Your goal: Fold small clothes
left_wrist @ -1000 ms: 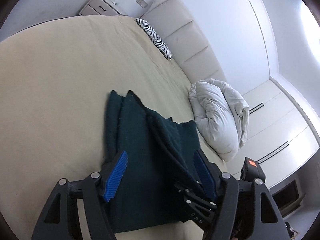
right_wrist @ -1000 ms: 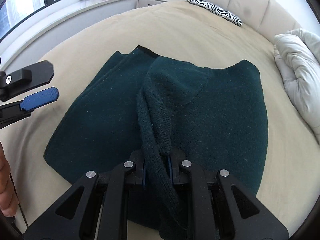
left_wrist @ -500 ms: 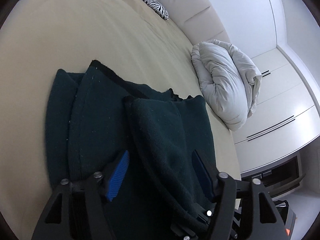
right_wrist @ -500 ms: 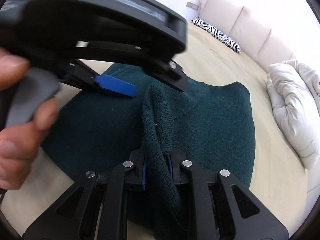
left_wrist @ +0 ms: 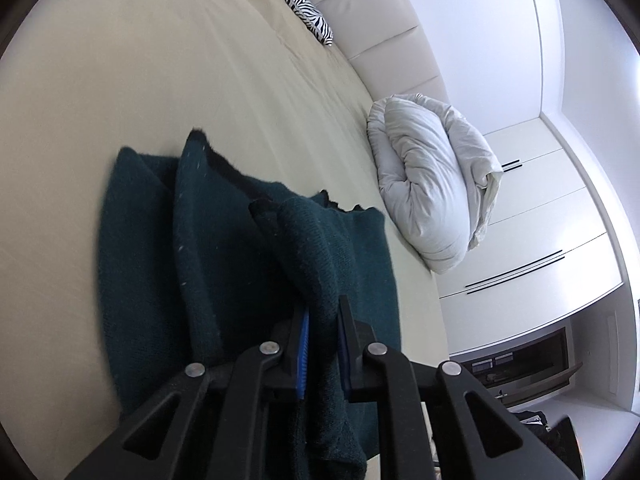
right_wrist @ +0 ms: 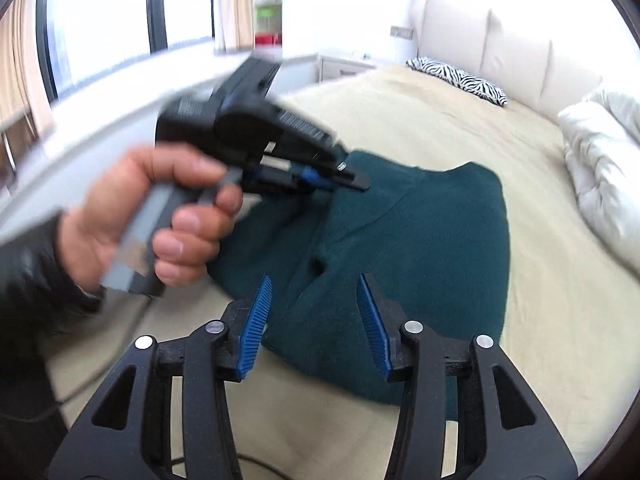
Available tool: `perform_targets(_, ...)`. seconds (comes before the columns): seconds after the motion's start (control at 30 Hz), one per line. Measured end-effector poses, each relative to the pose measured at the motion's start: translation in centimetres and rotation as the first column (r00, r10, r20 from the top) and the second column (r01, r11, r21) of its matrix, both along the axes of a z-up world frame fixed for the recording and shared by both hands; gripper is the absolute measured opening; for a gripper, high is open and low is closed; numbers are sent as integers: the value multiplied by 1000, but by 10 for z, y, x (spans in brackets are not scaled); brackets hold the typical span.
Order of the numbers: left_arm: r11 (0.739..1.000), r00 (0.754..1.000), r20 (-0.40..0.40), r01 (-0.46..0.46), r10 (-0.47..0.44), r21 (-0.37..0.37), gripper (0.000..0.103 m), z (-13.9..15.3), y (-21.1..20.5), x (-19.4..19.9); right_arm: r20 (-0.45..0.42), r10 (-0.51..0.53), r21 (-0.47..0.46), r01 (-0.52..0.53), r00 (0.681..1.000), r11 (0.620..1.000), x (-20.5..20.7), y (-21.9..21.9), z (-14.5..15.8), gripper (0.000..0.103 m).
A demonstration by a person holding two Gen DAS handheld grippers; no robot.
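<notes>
A dark green knitted sweater (left_wrist: 224, 240) lies spread on the beige bed (left_wrist: 160, 60), with a raised fold running down its middle. My left gripper (left_wrist: 323, 320) has its jaws closing on that fold, and the blue pads press on the knit. In the right wrist view a hand (right_wrist: 160, 216) holds the left gripper (right_wrist: 354, 178) low over the sweater (right_wrist: 420, 240), blurred. My right gripper (right_wrist: 314, 280) hangs above the sweater's near edge. Its jaws are opening, and nothing is between the pads.
A bundled white duvet (left_wrist: 432, 184) lies on the bed to the right of the sweater. A zebra-print pillow (right_wrist: 456, 80) rests by the padded headboard (right_wrist: 512, 52). White wardrobes (left_wrist: 540, 220) stand past the bed. A window (right_wrist: 100, 20) and a nightstand (right_wrist: 344, 66) are at the left.
My left gripper came in over the sweater and closed on the raised fold. My right gripper let go of that fold, opened, and drew back and up.
</notes>
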State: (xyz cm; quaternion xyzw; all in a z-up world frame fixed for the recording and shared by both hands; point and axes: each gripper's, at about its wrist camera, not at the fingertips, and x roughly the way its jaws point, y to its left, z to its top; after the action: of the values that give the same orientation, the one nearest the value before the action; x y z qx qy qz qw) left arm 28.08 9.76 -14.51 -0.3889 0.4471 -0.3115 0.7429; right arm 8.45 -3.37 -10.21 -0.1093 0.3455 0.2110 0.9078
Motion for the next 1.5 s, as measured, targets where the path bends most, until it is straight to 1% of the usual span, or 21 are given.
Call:
perform_targets(0.07,1000,1000,13,-14,14,-4,13,8,11,0,0,-75,7,75,997,997,12,-13,3,46)
perform_targets(0.13,999,999,19,-34,34,0,13,14,25,0,-13,-106,-15,106,994,994,23,-16,-2,46)
perform_targets(0.2,999,999,8,-46,46,3,13,15,41,2,-25,-101,-61,99,995,993,34,-9,-12,46)
perform_targets(0.3,996,996,-32,-86,86,11,13,7,62,7,-67,-57,-144,47,996,988,46,18,-38,46)
perform_targets(0.37,995,994,-54,-99,100,30,13,3,70,9,-93,-33,-158,18,995,987,51,32,-53,46)
perform_targets(0.43,993,991,-70,-109,112,42,13,-2,74,13,-107,-8,-142,-8,994,990,58,38,-60,46)
perform_targets(0.53,987,988,-75,-123,132,107,13,-10,71,15,-118,12,-137,-28,993,990,60,49,-66,46)
perform_targets(0.63,982,987,-82,-129,141,138,13,-19,71,15,-147,-2,-108,-14,989,994,73,41,-75,46)
perform_targets(0.77,982,985,-83,-141,152,123,14,-25,77,15,-182,-16,-24,11,983,1000,78,21,-75,47)
perform_targets(0.87,976,981,-82,-166,178,138,15,-25,80,12,-184,-9,-15,7,983,1000,75,19,-79,48)
perform_targets(0.97,958,971,-40,-224,235,180,16,-12,89,4,-179,6,-13,-8,984,1000,73,24,-79,48)
perform_targets(1.07,938,964,56,-266,260,223,16,8,92,-5,-170,8,-17,-11,985,1000,67,31,-81,48)
perform_targets(1.1,939,965,95,-260,244,225,16,15,88,-9,-166,11,-10,-13,986,1000,68,30,-82,48)
perform_targets(1.17,945,968,168,-223,186,239,16,29,70,-15,-175,10,20,-6,985,1000,71,23,-85,48)
perform_targets(1.2,944,969,199,-199,148,265,16,34,59,-18,-181,8,31,-2,983,1000,75,25,-86,48)
perform_targets(1.23,934,970,219,-175,109,311,16,37,47,-21,-183,9,34,-3,983,999,75,23,-85,48)
perform_targets(1.27,916,970,231,-162,79,366,16,36,35,-22,-183,14,30,-8,983,1000,72,24,-83,48)
perform_targets(1.33,882,974,220,-149,53,447,16,26,21,-22,-199,27,35,-20,980,999,70,13,-81,48)
perform_targets(1.4,847,982,183,-141,52,513,16,9,12,-18,-240,38,80,-19,970,997,70,-1,-75,48)
perform_targets(1.43,834,983,178,-142,54,534,13,4,11,-16,-261,38,119,-7,965,993,69,-13,-69,48)
perform_targets(1.5,810,983,180,-144,48,569,12,0,9,-16,-278,29,196,27,960,980,70,-40,-57,48)
